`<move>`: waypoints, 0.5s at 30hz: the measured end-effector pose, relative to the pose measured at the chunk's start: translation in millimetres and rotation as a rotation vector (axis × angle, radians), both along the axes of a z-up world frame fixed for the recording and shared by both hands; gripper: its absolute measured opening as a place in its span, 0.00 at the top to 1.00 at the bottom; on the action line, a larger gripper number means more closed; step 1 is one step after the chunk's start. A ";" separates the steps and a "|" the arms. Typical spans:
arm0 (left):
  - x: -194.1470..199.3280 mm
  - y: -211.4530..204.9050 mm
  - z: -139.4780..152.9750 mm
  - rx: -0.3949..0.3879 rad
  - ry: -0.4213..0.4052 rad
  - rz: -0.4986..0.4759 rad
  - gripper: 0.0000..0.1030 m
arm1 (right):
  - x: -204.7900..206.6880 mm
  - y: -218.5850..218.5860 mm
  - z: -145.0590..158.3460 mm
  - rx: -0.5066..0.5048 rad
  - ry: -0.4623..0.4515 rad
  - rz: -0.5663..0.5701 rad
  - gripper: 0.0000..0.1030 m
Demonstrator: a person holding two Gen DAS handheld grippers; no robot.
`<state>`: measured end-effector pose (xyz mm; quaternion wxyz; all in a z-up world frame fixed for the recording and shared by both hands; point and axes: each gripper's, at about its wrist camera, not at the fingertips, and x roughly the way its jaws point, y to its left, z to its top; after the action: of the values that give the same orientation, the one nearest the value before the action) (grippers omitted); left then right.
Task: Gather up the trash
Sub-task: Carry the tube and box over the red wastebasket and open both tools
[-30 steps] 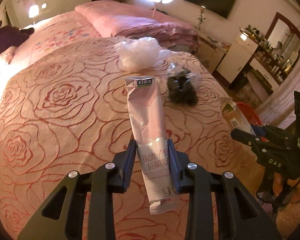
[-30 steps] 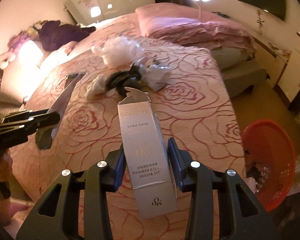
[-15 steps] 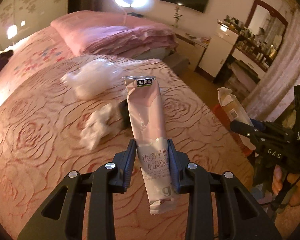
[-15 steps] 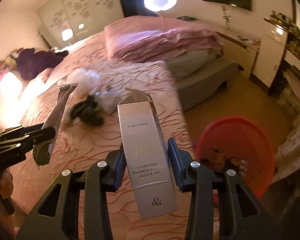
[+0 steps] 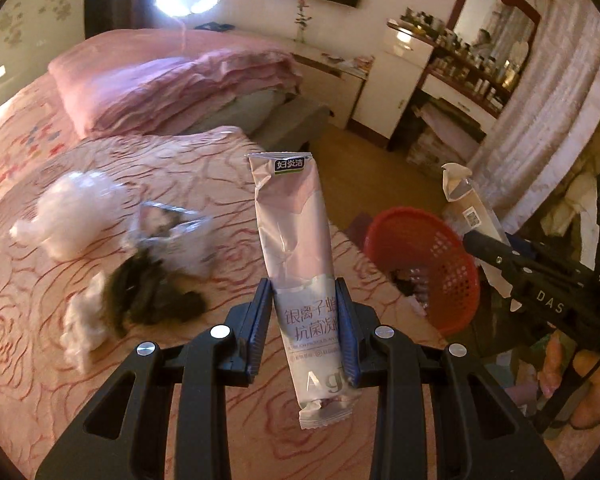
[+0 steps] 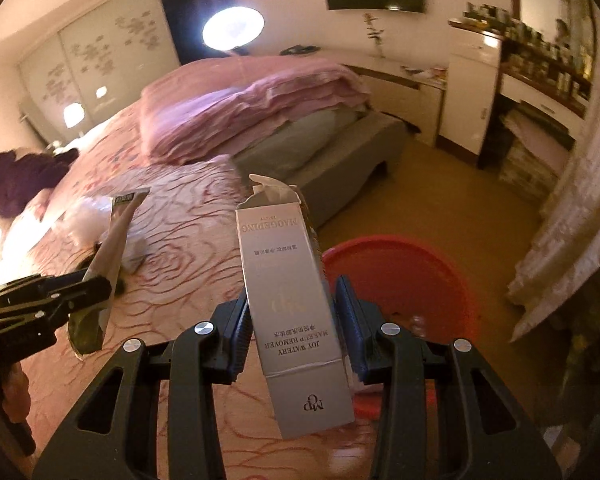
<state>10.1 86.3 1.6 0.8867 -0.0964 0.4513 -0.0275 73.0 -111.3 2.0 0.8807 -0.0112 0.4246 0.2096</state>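
Left gripper (image 5: 304,328): clamped on the lower part of a long pink sachet (image 5: 296,248), both blue pads pressed to its sides; held above the near edge of the bed
Pink sachet: upright between the fingers, sealed bottom end hanging below them, top end with a dark label pointing away from the camera
Right gripper (image 6: 294,328): closed around a silver carton (image 6: 290,280), gripped at about mid-height
Silver carton: upright with its print upside down, top flap torn open; it hangs over the bed corner, just beside the rim of the red basket (image 6: 432,280)
Red basket: on the floor at the foot corner of the bed, a few scraps inside; what they are is too blurred to say
Bed (image 5: 40,300): pink rose-patterned cover, folded pink quilt (image 5: 172,84) at the far end
Trash on the bed: a white fluffy wad (image 5: 68,216), a crumpled clear wrapper (image 5: 172,232), a dark clump (image 5: 152,296) and a small white scrap (image 5: 84,328), lying close together to the left of the sachet
Gripper spacing: the two are side by side and apart, each visible at the edge of the other's view
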 end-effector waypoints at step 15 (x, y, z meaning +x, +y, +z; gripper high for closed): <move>49.6 -57.6 -6.9 -0.010 0.029 -0.131 0.71 | 18.7 -47.3 -6.2 -0.001 -0.001 -0.135 0.62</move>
<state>59.7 28.7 -5.3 0.8759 -0.0715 0.4693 -0.0862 91.7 -158.6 -4.3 0.8932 0.0171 0.4238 0.1495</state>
